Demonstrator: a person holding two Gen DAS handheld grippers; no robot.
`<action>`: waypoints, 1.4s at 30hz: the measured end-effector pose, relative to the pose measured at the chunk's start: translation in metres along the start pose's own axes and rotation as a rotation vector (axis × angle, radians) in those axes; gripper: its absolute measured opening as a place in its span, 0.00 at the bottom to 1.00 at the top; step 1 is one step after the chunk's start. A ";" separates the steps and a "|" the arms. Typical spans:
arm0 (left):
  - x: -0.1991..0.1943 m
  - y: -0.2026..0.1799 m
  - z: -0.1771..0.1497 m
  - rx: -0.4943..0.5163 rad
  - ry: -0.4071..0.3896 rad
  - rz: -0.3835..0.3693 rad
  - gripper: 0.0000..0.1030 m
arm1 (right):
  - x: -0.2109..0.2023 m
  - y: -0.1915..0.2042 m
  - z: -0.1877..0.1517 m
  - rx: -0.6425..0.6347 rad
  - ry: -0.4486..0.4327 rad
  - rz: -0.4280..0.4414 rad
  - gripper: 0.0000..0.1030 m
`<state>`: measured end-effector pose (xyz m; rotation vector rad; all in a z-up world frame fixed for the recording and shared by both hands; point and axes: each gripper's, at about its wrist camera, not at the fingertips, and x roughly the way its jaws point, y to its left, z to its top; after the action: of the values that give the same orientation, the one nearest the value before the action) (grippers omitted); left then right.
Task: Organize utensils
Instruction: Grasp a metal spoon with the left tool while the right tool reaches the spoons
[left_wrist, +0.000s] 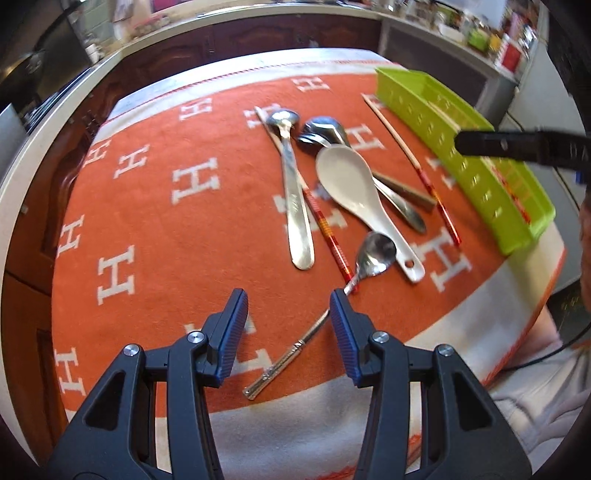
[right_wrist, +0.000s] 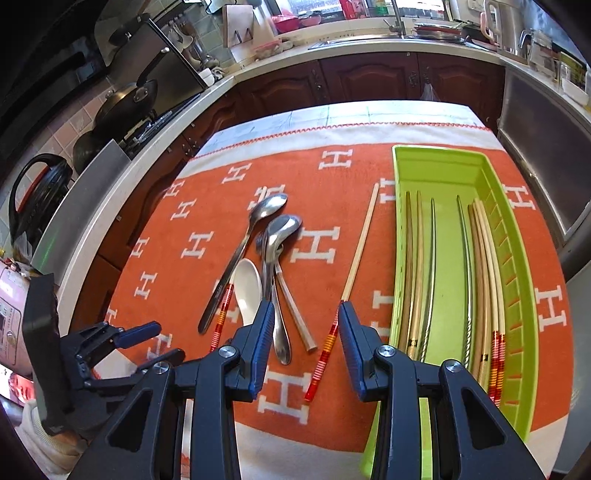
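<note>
Black hand-held gripper (left_wrist: 288, 325) frames, ribbed blue pads (left_wrist: 232, 325), silver screws

The left gripper (left_wrist: 289, 314) hangs low with its jaws spread wide and nothing between them. The right gripper (right_wrist: 306, 328) is likewise held low and level, jaws parted and empty. Both point forward, the left one sitting off to the right gripper's left side.

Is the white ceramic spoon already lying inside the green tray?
No, the white ceramic spoon lies on the orange cloth, outside the green tray.
</note>
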<state>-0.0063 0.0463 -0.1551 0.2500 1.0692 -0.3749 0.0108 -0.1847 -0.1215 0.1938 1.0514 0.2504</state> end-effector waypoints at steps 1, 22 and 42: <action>0.001 -0.004 -0.001 0.023 0.002 -0.005 0.42 | 0.001 0.000 -0.001 0.001 0.003 -0.001 0.35; 0.009 -0.016 0.008 0.012 -0.010 -0.014 0.02 | 0.020 0.012 0.012 -0.030 0.022 -0.004 0.35; -0.042 0.045 0.051 -0.319 -0.144 -0.032 0.02 | 0.128 0.000 0.082 0.203 0.160 0.176 0.35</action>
<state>0.0360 0.0756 -0.0935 -0.0780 0.9759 -0.2420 0.1424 -0.1500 -0.1880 0.4565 1.2206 0.3221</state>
